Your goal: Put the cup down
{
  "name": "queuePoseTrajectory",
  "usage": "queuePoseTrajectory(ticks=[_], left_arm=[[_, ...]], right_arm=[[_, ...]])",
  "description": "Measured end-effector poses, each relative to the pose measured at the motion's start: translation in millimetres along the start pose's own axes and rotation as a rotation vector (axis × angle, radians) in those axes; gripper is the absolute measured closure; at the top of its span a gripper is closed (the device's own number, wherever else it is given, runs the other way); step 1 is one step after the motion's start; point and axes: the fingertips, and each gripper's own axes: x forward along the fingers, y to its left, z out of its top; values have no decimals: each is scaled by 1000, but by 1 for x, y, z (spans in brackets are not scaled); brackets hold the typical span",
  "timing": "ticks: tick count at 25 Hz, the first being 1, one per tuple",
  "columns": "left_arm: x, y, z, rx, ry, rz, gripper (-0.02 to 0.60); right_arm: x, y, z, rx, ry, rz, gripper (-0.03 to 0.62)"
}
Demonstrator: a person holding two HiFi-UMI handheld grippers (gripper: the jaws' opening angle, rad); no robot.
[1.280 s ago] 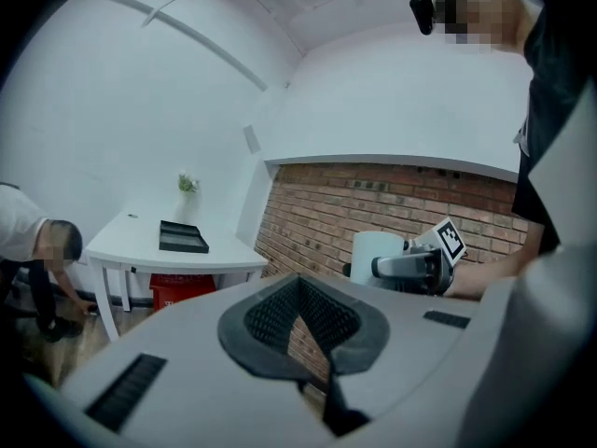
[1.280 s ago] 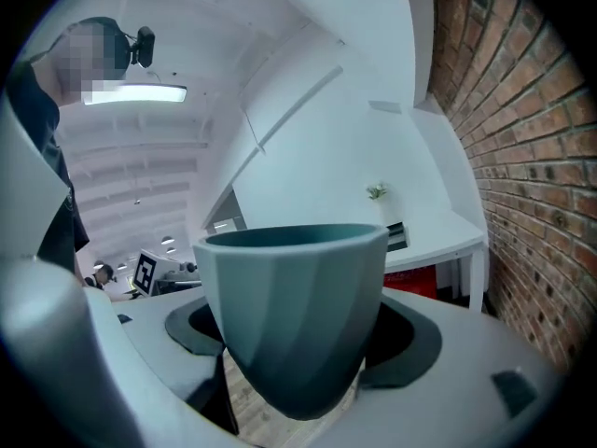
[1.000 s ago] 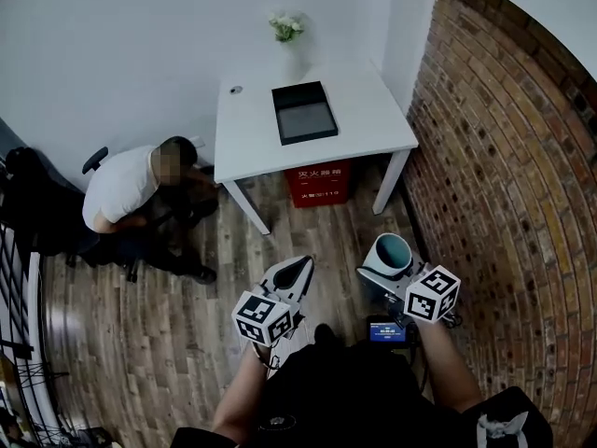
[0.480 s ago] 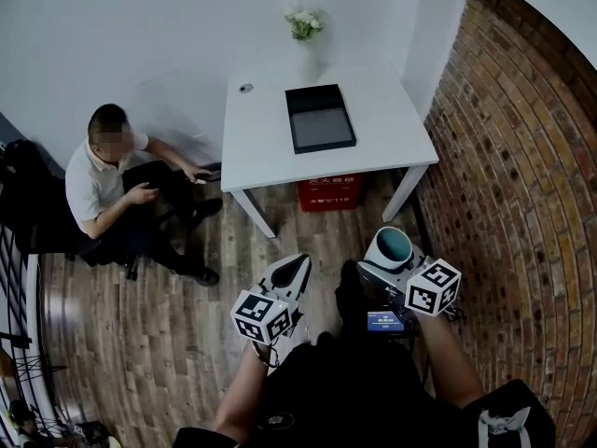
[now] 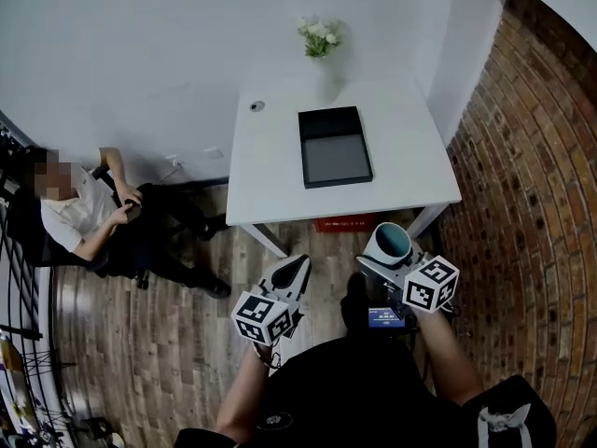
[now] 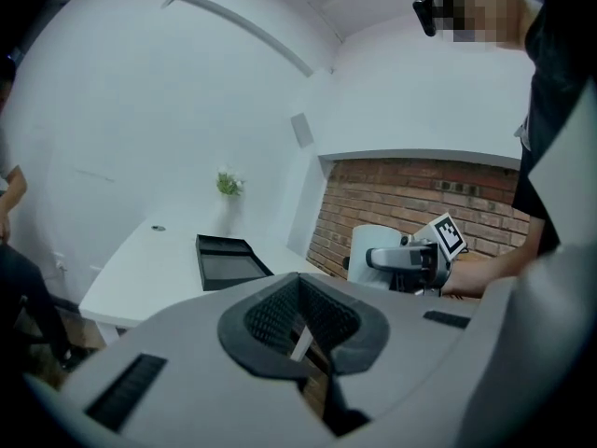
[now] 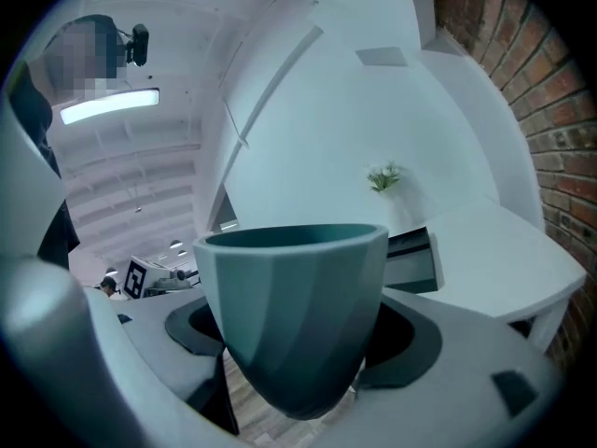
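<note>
A teal faceted cup [image 7: 294,315] stands upright between the jaws of my right gripper [image 7: 298,348], which is shut on it. In the head view the cup [image 5: 390,243] is held in the air in front of the person's body, just short of the near edge of the white table [image 5: 270,171]. My left gripper [image 5: 289,273] hangs beside it on the left, jaws shut with nothing in them. From the left gripper [image 6: 300,317] view the cup [image 6: 371,248] shows off to the right.
A black tray [image 5: 334,147] lies on the table, with a vase of flowers [image 5: 320,35] at its far edge and a small round thing [image 5: 256,106] at the back left. A brick wall [image 5: 532,203] runs along the right. A person [image 5: 79,215] sits at the left.
The view has moved closer to the table, whose near edge now lies just ahead of the cup. The seated person has shifted left and sat back. Both grippers keep their hold and pose.
</note>
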Motion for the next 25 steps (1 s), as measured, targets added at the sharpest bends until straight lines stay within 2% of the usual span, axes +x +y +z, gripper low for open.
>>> queuePoseTrajectory(ticks=[8,13,18,25], left_arm=[[100,40,55,9,-12,25,575],[150,61,77,1,-17,46,575],[177,78,89,0,-8,69,575],[187,96,90,-5,9,94,575]], right_arm=[[51,-92,67,1,5,45,197],[74,-138,97,1,10,71,197],[92,-170,110,23,16,81,197],[108,-179,112,44,26,102,197]])
